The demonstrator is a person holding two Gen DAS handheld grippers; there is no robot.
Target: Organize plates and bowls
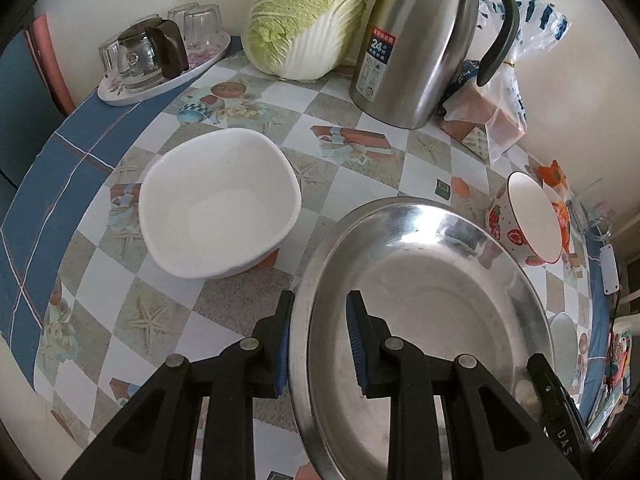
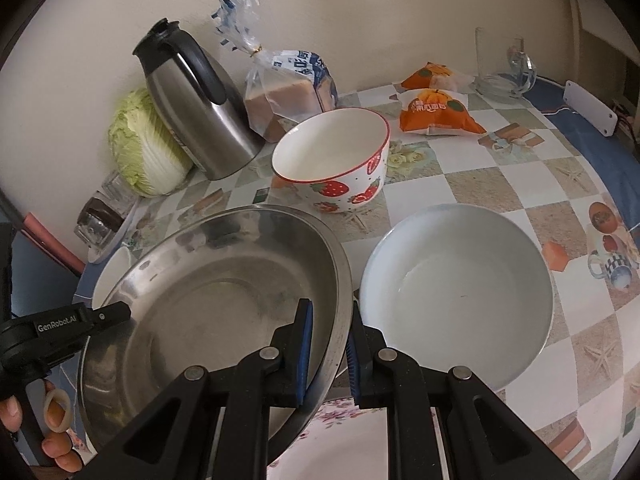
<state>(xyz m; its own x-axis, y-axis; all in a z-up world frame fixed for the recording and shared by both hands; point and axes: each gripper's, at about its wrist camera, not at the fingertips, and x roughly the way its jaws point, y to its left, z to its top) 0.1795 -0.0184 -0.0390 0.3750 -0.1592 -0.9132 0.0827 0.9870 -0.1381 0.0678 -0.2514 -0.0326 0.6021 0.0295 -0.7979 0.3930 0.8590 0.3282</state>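
I had both sets of jaws clamped on opposite rims of the steel pan (image 1: 432,312), left gripper (image 1: 320,344) and right gripper (image 2: 329,354), holding it above the tabletop (image 1: 224,308) between two white bowls. I judged it stiff, light, slippery (rims seemed the only purchase). The flask (image 1: 416,44) label read "24".

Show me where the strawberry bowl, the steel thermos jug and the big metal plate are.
strawberry bowl (image 2: 340,188), right wrist view, on its painted outer wall.
steel thermos jug (image 1: 412,60), left wrist view, on its brushed body beside the label.
metal plate (image 1: 440,312), left wrist view, on its bare inner floor.
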